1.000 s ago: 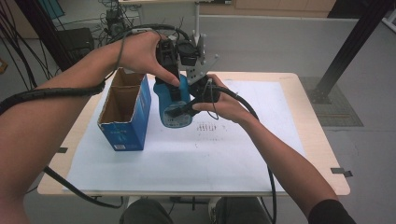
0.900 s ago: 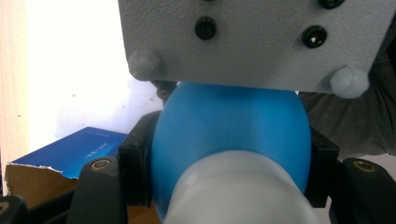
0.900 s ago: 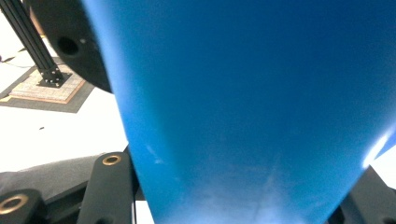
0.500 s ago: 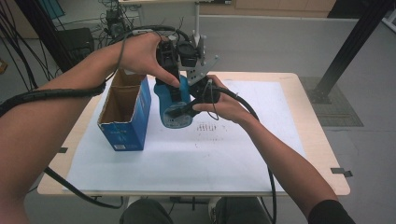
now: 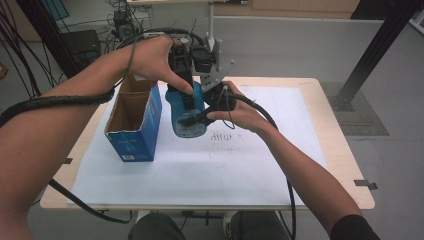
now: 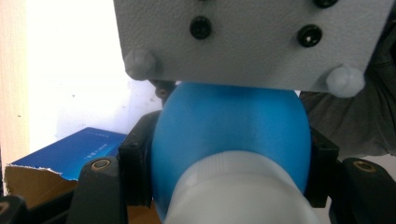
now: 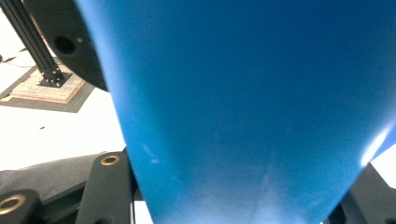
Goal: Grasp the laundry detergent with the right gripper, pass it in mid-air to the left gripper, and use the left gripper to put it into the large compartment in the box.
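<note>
A blue bottle (image 5: 186,127) with a white cap hangs above the table, held from two sides. My left gripper (image 5: 184,100) reaches down from above and is shut on the bottle's upper part; in the left gripper view the jaws clamp the blue bottle (image 6: 229,126) just past its white cap (image 6: 243,191). My right gripper (image 5: 197,117) comes in from the right and is shut on the bottle's body. In the right gripper view the blue bottle (image 7: 243,102) sits close between the black jaws.
An open blue cardboard box (image 5: 134,117) stands upright on the white sheet (image 5: 225,165) just left of the bottle, and its blue side (image 6: 70,151) lies below the left gripper. A black frame post (image 5: 370,55) rises at the back right. Cables trail off the table's left side.
</note>
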`<state>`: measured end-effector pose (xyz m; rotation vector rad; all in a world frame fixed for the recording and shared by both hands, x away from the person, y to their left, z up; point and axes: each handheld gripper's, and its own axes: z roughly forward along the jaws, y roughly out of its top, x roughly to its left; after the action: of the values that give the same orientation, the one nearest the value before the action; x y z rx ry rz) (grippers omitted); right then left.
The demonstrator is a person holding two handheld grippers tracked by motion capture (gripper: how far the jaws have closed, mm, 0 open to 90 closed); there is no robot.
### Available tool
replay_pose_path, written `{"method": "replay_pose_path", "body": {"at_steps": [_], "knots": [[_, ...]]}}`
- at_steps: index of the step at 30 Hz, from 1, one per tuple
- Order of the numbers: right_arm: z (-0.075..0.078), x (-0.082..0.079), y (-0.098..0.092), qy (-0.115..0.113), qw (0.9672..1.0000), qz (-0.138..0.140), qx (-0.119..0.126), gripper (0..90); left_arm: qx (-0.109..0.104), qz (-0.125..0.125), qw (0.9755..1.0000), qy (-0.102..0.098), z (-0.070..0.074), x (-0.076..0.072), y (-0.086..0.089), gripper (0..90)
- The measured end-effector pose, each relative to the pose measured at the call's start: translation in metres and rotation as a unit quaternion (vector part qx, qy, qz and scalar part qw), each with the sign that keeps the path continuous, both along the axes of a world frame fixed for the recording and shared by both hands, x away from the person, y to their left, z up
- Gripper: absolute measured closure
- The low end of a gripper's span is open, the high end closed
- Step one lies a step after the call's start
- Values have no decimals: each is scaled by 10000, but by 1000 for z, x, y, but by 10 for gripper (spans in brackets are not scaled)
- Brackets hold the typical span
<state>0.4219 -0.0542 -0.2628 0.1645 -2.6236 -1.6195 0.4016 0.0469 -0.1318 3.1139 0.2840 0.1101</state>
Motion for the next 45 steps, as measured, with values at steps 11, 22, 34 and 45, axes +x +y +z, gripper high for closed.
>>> {"method": "replay_pose_path", "body": {"at_steps": [11, 22, 34, 45], "knots": [[1, -1, 0, -65, 10000, 14, 58, 417, -1, 27, 10000, 8, 1, -2, 0, 373], [0, 0, 0, -125, 9999, -8, 32, 416, 5, 18, 10000, -11, 1, -1, 1, 373], [-1, 3, -1, -121, 9999, -21, 69, 411, 7, 21, 10000, -2, 1, 0, 0, 373], [-2, 3, -1, 8, 9999, -40, 139, 392, 7, 65, 10000, 36, 2, 2, 0, 373]]}}
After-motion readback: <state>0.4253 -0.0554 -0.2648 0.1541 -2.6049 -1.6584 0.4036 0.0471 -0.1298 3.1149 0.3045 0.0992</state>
